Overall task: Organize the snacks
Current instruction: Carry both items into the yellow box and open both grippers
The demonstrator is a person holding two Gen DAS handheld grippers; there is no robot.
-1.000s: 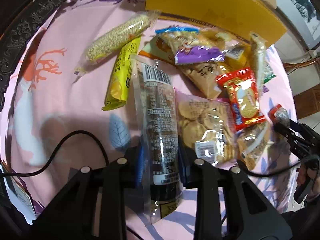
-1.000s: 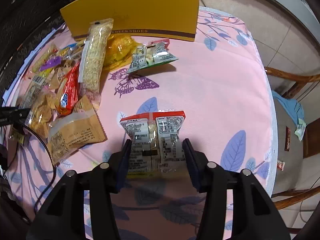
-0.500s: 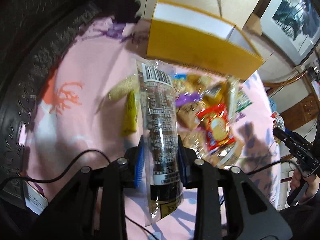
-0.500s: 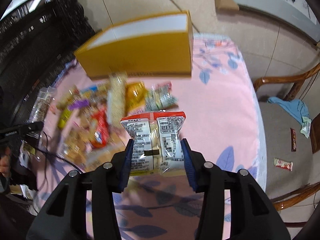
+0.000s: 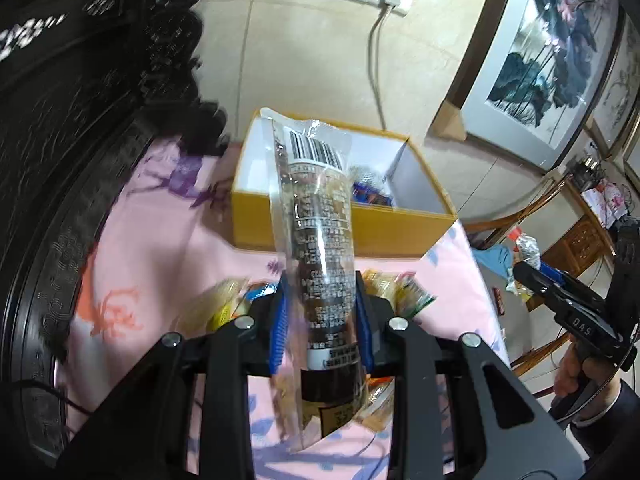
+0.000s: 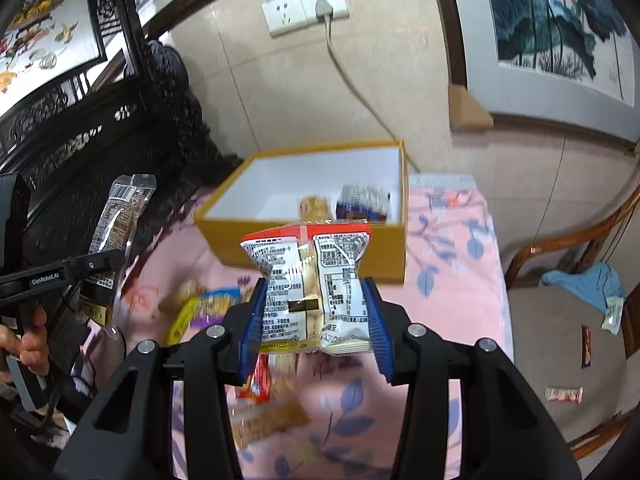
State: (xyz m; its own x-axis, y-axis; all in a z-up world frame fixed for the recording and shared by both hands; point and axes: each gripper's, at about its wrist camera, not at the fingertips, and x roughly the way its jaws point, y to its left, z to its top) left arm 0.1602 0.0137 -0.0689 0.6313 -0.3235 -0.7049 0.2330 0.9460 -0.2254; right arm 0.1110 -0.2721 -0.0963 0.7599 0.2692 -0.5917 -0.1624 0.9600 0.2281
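Now left gripper [image 5: 320, 320] clamps tall clear packet [image 5: 316, 240], right gripper [image 6: 316, 316] clamps white packet [image 6: 308, 284], both short of yellow box [image 6: 384, 248]; slippery film could slide loose.

Beige tiled wall [image 6: 280, 92] ahead of the fingers, white wall socket [image 6: 305, 7] with grey cable plugged in, framed ink paintings [image 6: 556, 28] upper right, dark carved wooden furniture [image 6: 92, 120] left, wooden chair [image 6: 568, 280] right, pink leaf-print tablecloth [image 6: 452, 272] below.
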